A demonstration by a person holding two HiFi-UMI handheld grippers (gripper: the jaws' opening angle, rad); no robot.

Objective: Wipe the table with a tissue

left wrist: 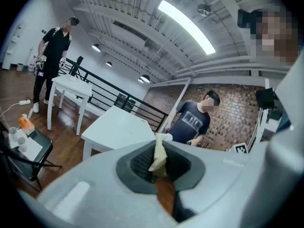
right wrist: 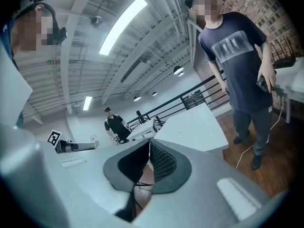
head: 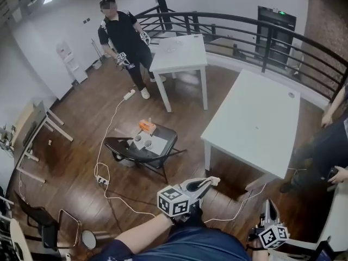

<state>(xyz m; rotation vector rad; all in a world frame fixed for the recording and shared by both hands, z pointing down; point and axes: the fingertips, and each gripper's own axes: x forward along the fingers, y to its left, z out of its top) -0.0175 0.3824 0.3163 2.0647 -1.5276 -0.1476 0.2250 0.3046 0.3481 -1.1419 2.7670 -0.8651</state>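
We see left gripper (head: 205,183) clamped on the tissue (left wrist: 159,156), right gripper (head: 270,206) closed and empty, white table (head: 255,118) ahead and right of the tissue, apart from it.

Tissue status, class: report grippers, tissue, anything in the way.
Left gripper shut on crumpled white tissue. Right gripper shut, empty. Tissue held short of white rectangular table, not touching. Nothing seen between.

Black chair (head: 168,134), white power strip (head: 129,95)
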